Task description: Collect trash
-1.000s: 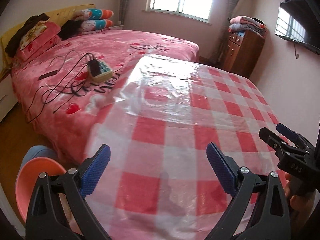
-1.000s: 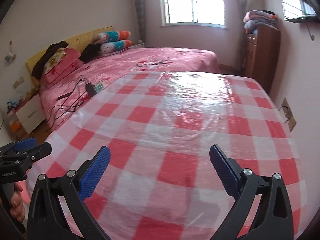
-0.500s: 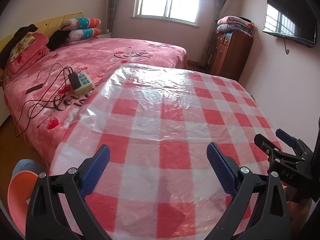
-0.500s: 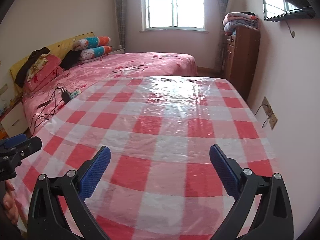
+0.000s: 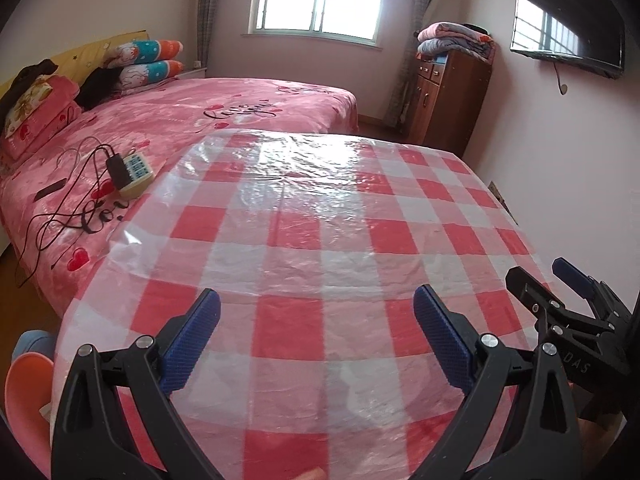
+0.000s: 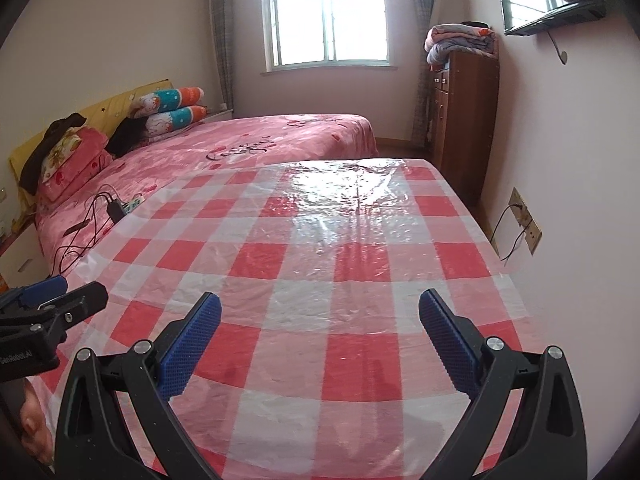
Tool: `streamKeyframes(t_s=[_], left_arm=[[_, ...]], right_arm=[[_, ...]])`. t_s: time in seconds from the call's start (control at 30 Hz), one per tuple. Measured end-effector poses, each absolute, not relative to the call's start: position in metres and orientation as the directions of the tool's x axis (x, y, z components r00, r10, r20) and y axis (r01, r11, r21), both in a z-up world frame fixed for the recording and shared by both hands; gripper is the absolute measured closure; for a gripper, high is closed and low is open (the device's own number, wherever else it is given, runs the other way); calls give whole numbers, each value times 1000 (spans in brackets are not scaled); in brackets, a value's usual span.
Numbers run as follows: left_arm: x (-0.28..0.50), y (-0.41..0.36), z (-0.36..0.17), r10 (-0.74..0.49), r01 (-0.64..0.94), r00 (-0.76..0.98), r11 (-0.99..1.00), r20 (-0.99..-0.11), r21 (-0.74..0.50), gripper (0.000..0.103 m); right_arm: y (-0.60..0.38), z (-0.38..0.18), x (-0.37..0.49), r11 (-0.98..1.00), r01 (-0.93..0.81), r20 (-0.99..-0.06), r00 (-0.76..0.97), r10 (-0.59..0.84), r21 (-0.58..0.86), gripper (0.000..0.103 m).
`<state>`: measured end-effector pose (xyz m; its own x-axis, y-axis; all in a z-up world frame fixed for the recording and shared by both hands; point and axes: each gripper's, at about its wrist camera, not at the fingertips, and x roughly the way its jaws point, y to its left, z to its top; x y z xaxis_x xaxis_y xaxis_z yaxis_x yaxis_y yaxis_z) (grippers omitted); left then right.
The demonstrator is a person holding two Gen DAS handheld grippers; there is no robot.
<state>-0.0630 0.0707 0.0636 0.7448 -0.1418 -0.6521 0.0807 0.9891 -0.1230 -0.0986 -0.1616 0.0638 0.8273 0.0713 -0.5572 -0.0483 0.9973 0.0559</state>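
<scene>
A table covered with a red-and-white checked plastic cloth [image 5: 320, 240] [image 6: 340, 260] fills both views; no trash shows on it. My left gripper [image 5: 316, 320] hovers open over the near edge, nothing between its blue pads. My right gripper [image 6: 320, 322] is also open and empty above the near part of the cloth. The right gripper [image 5: 560, 300] appears at the right edge of the left wrist view, and the left gripper [image 6: 60, 296] at the left edge of the right wrist view.
A pink bed [image 5: 180, 128] lies left of the table, with a power strip [image 5: 134, 172], cables and pillows on it. A wooden cabinet [image 6: 464, 120] with folded blankets stands against the right wall. An orange round object [image 5: 24, 400] sits low at left. A wall socket [image 6: 524, 220] is at the right.
Both views have tilted up and pulled back, so more of the room and the table's far edge shows. Both grippers stay open.
</scene>
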Motion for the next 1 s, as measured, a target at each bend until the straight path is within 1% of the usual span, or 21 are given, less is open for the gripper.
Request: streamKeyframes(t_s=[0.43, 1.0], left_arm=[[-59, 46, 62, -122, 98, 755, 992, -644, -73, 6], [-58, 42, 60, -119, 90, 755, 993, -644, -78, 6]], right_arm=[[-176, 61, -99, 997, -24, -559, 827, 58, 67, 5], [-177, 60, -101, 998, -30, -560, 827, 56, 55, 5]])
